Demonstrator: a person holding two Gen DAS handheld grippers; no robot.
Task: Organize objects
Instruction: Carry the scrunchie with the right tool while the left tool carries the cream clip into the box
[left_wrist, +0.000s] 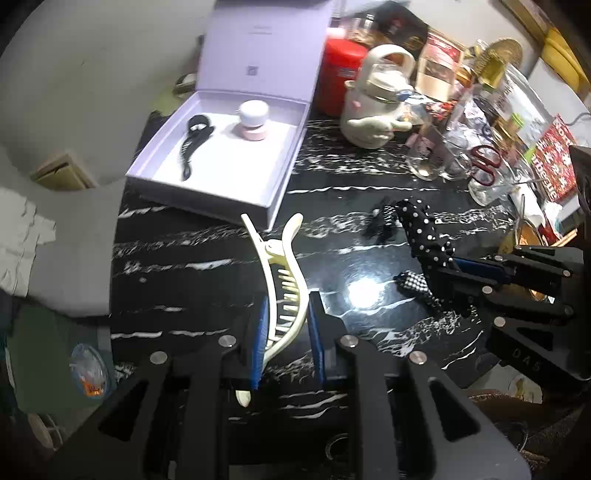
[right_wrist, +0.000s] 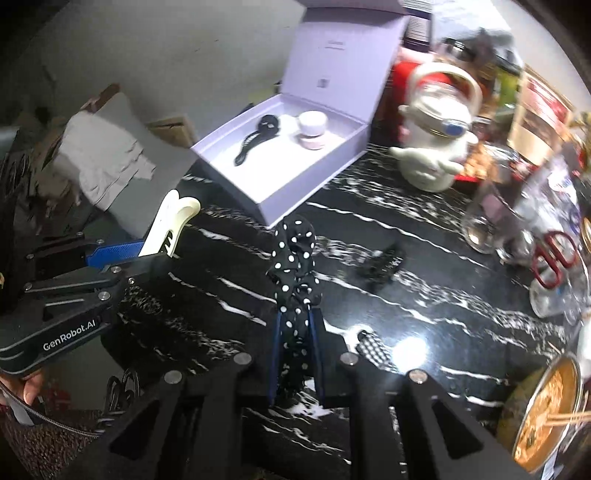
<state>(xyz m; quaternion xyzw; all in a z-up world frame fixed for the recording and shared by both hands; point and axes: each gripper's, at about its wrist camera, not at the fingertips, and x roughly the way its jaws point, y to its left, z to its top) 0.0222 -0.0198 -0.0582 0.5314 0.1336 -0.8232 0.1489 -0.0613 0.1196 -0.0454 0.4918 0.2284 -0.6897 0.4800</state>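
We hold the cream hair clip (left_wrist: 284, 295) lengthwise in our clamped left gripper (left_wrist: 284, 325) and the dotted scrunchie (right_wrist: 295, 280) in our closed right gripper (right_wrist: 295, 332), with the open lilac box (left_wrist: 177, 184) ahead at upper left, nearer the left.

We see a long cream plastic claw hair clip (left_wrist: 284, 291), teeth closed, raised above the black marbled tabletop (left_wrist: 207, 280). A black white-dotted fabric scrunchie (right_wrist: 295, 284) hangs upright nearby. The open lilac cardboard box (left_wrist: 166, 177) holds a black hair clip (left_wrist: 194, 142) beside a small pink-and-white jar (left_wrist: 253, 120). A small black clip (right_wrist: 380, 264) and a checked piece (right_wrist: 373, 345) lie on the tabletop.
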